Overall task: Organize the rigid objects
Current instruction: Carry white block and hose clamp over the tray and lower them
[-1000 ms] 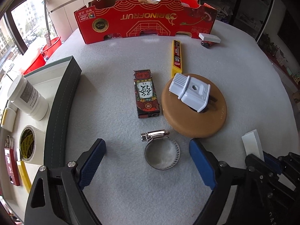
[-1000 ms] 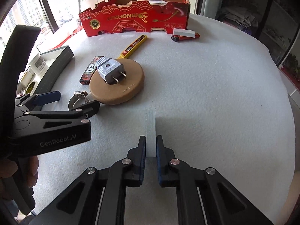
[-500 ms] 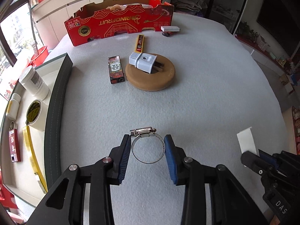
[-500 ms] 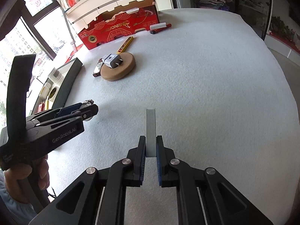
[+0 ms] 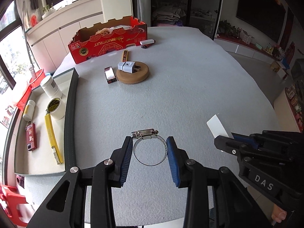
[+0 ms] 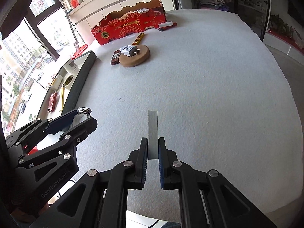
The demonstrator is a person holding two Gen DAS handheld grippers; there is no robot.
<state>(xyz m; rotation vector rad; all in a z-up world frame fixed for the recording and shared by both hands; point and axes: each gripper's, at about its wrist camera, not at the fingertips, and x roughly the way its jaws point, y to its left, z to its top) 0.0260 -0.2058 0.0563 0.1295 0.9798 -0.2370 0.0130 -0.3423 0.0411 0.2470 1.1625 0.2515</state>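
Counter [image 5: 190, 87] space was covered by grey felt. A hose clamp [image 5: 150, 148] was gripped by the left hand-held gripper [image 5: 149, 148] above it; a white slab [image 6: 152, 131] was clamped upright in the closed right hand-held gripper [image 6: 152, 148].

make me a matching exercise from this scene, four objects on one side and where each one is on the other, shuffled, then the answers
Things:
1. hose clamp
2. flat white piece
3. white plug adapter
4. white tape roll

Places:
A. on the round tan disc
B. in the grey-edged tray
C. between the left gripper's blue pads
D. clamped in the right gripper

Pairs: 1-C, 2-D, 3-A, 4-B
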